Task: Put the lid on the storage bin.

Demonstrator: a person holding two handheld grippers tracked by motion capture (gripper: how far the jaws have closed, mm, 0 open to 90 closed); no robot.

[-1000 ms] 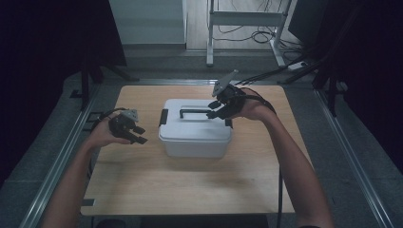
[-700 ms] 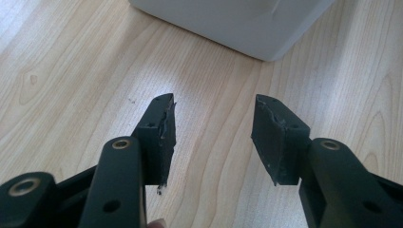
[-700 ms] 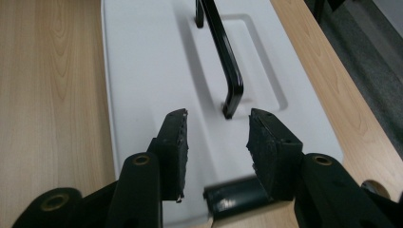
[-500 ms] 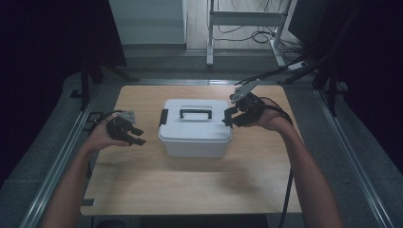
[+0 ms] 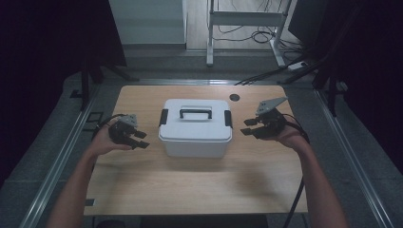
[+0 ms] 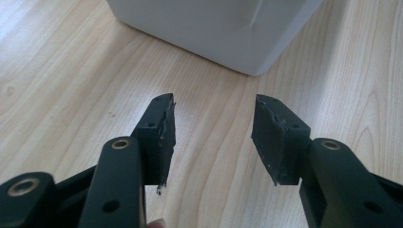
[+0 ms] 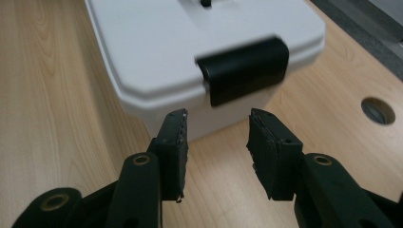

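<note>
Nearest the person, the left gripper (image 5: 135, 138) hovers low over the wooden table (image 5: 190, 185), jaws apart with nothing between them, aimed at the lower left corner of the white storage box (image 5: 196, 128), just beside it but apart. Across from it, the right gripper (image 5: 249, 127) hangs beside the box's right end; its jaws have just been opening and stand released, empty, facing the black side latch (image 7: 244, 69). The box sits mid-table, lid on, black handle (image 5: 195, 112) lying flat. Farther back, a round grommet hole (image 5: 235, 97) marks the tabletop.

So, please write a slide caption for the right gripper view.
Open right gripper faces the black latch on the white box.
</note>
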